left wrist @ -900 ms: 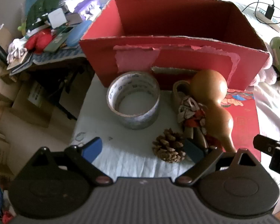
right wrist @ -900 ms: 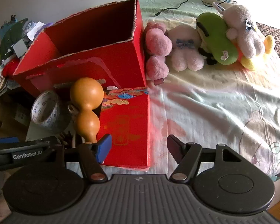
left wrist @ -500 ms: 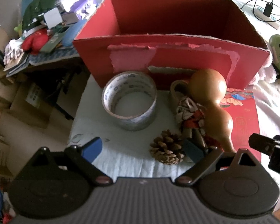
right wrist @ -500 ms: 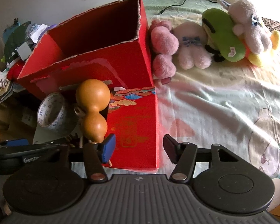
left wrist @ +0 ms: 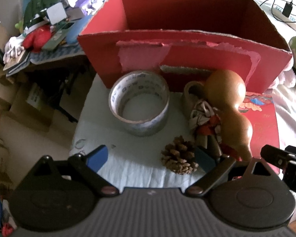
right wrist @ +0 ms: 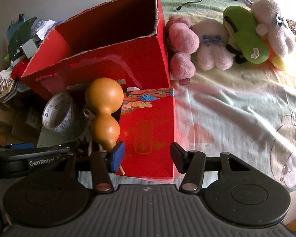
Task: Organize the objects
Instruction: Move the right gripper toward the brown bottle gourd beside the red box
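An open red cardboard box (left wrist: 187,45) stands at the back; it also shows in the right wrist view (right wrist: 112,51). In front of it lie a roll of clear tape (left wrist: 139,102), an orange gourd (left wrist: 229,102) with a tassel, and a pine cone (left wrist: 179,158). My left gripper (left wrist: 151,157) is open, low over the cloth, with the pine cone by its right finger. My right gripper (right wrist: 148,155) is open and empty over a flat red box (right wrist: 148,130); the gourd (right wrist: 104,108) and the tape (right wrist: 59,114) sit to its left.
Several plush toys (right wrist: 236,33) lie on the bed sheet right of the box. A cluttered side table (left wrist: 47,29) stands at the left beyond the bed edge. A power strip with cables (left wrist: 286,13) is at the far right.
Both grippers have moved slightly; the right one has shifted forward and left, toward the flat red box and the gourd. Nothing has been picked up.
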The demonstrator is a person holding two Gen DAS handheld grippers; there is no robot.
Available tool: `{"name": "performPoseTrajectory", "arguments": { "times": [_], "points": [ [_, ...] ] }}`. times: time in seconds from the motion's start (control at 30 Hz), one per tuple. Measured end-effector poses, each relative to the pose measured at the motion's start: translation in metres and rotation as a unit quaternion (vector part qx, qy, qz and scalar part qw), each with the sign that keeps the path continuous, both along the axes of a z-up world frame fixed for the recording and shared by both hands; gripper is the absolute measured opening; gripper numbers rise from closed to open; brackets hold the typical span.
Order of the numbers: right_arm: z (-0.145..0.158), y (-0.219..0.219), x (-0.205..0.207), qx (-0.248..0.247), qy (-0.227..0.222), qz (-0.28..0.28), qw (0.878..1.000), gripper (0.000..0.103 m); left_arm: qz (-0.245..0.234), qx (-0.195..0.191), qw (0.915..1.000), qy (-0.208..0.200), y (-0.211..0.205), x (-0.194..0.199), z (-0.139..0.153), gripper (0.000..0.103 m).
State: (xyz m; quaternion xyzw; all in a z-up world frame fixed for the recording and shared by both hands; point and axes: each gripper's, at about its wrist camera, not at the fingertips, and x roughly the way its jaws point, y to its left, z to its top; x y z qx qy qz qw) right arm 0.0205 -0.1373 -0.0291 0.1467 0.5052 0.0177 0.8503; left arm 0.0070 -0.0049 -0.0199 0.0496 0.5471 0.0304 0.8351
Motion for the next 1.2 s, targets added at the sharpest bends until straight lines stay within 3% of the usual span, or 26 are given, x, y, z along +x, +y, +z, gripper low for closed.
{"name": "performPoseTrajectory", "arguments": {
  "times": [0.57, 0.8, 1.2],
  "points": [
    [0.000, -0.005, -0.004, 0.018, -0.005, -0.017, 1.000, 0.054, 0.010, 0.007, 0.9999, 0.004, -0.007, 0.001, -0.002, 0.092],
    [0.002, -0.011, -0.010, -0.048, 0.003, -0.026, 0.998, 0.053, -0.021, 0.004, 0.9997, 0.009, -0.020, 0.002, -0.005, 0.093],
    [-0.002, -0.034, -0.029, -0.053, 0.017, -0.080, 0.995, 0.053, -0.102, 0.015, 0.9946, 0.010, -0.054, -0.005, -0.005, 0.094]
  ]
}}
